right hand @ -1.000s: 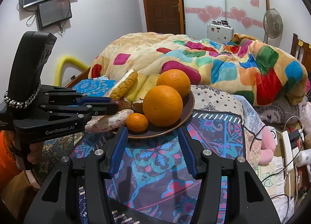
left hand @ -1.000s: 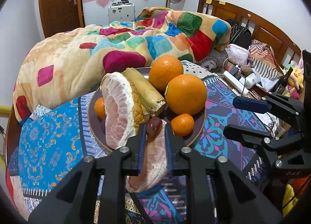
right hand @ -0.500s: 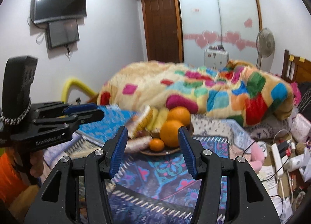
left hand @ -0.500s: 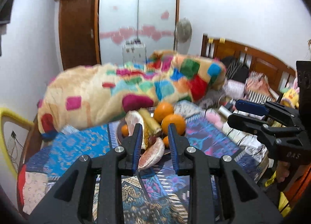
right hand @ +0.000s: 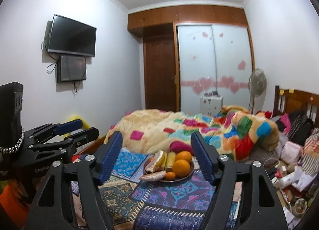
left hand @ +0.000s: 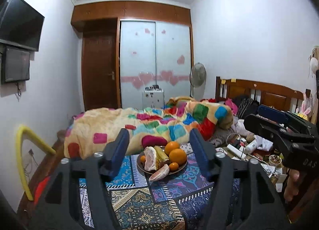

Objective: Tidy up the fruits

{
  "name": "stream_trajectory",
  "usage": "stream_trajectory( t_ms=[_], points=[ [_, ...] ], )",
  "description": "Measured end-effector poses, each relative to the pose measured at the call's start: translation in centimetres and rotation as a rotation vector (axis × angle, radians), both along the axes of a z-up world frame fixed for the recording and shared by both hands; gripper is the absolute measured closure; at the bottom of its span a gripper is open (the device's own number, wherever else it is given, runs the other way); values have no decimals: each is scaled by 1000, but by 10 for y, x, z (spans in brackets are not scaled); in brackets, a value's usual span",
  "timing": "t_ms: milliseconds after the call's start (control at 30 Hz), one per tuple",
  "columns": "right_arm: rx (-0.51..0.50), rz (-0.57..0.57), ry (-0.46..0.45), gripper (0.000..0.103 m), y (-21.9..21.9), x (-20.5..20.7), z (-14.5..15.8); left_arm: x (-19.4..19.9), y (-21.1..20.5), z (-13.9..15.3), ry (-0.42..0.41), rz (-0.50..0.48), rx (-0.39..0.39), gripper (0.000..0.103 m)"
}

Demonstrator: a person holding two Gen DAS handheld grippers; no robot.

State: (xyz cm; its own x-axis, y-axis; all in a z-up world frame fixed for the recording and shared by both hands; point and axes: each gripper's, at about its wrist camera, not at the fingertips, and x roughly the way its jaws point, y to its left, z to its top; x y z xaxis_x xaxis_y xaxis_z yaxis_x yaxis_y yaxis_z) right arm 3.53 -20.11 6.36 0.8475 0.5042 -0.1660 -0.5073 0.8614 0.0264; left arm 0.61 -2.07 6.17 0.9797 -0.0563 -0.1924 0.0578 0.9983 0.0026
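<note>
A brown plate (left hand: pixel 182 167) sits on the patterned cloth and holds two large oranges (left hand: pixel 177 156), small tangerines (left hand: pixel 173 166), peeled pomelo pieces (left hand: pixel 150 158) and sugarcane sections (left hand: pixel 161 155). One pomelo segment (left hand: pixel 159 174) lies over the plate's front rim. The plate (right hand: pixel 189 172) and oranges (right hand: pixel 181 167) also show in the right wrist view. My left gripper (left hand: pixel 160 153) is open and empty, well back from the plate. My right gripper (right hand: pixel 157 157) is open and empty, also well back.
The patterned cloth (left hand: pixel 139 206) covers the table. A colourful quilt (left hand: pixel 159 128) lies on the bed behind the plate. Clutter (left hand: pixel 245 148) of cables and bottles lies to the right. A yellow tube (left hand: pixel 22 156) stands at the left.
My left gripper let go of the pomelo segment, opened wide and pulled far back. My right gripper pulled back too. The plate now looks small and distant.
</note>
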Motion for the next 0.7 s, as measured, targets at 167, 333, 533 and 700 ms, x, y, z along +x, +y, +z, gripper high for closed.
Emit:
stream_trajectory(
  t_ms=[167,333,533,700],
  points=[
    [9,-35,-49,19,-1,-15,1,-21,-1,4,-37,26,1,24],
    [15,-61,-68,6,-2,-21,1,-33,0,5,-56,38,-11,12],
    [6,-96,-85,0,-4,-27,1,-41,3,4,-60,58,-27,5],
    [4,-97,-80,0,-5,-29,-1,-42,3,3,-62,69,-24,1]
  ],
)
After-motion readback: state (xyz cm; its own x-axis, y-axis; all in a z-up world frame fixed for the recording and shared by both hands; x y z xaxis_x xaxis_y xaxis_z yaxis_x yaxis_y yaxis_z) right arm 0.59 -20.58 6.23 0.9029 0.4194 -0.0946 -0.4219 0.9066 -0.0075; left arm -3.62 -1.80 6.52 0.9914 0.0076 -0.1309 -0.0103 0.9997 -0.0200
